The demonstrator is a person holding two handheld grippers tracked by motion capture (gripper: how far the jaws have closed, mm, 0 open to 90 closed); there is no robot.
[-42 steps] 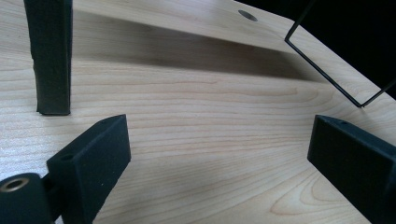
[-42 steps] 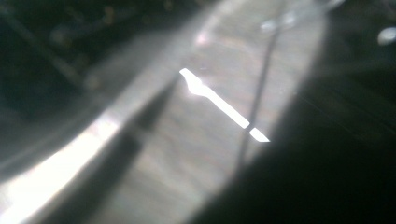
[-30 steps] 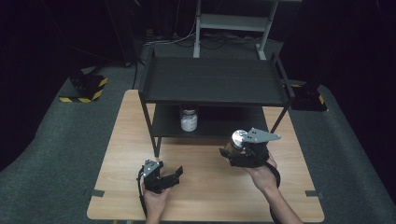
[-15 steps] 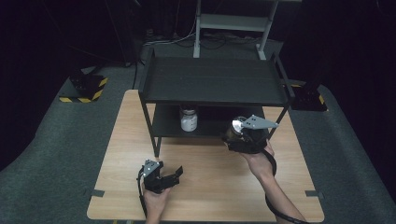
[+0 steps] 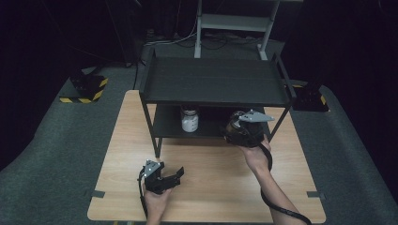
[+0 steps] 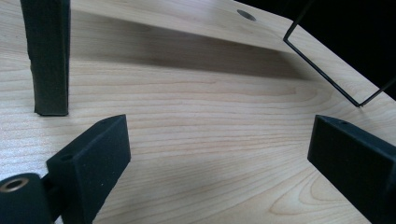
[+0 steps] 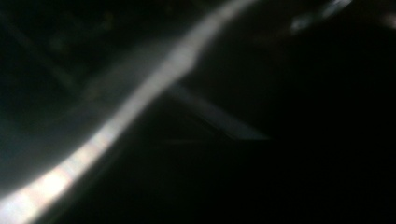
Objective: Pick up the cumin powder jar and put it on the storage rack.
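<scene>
**Inspector:** State of the grippers?

**Assistant:** The right gripper [image 5: 233,123] is at the front edge of the lower shelf [image 5: 169,127] of the black rack [image 5: 216,82], towards that shelf's right end. Its jaws are pressed together on what appears to be a round container [image 5: 236,116], which is too dim to identify. The right gripper view is dark and blurred. The left gripper [image 5: 178,176] rests near the front edge of the tabletop [image 5: 211,192], left of centre. Its jaws are spread, with only bare wood between them.

**Inspector:** What else is on the rack?

**Assistant:** A white jar [image 5: 189,121] stands upright on the lower shelf, left of its middle and apart from the container.

**Inspector:** Step in hand?

**Assistant:** In my judgement, placing the container on the lower shelf to the right of the jar. I recommend keeping it level and low enough to pass under the top shelf. It should go well past the shelf's front edge and clear of the right front post. The jaws should part only once its base is seated, and the gripper should then draw straight back towards the front edge of the tabletop.

**Inspector:** Changes against the earlier frames?

**Assistant:** A second ago the right gripper was over open tabletop in front of the rack, and it has since advanced to the shelf. The left gripper and the jar are unchanged.
</scene>
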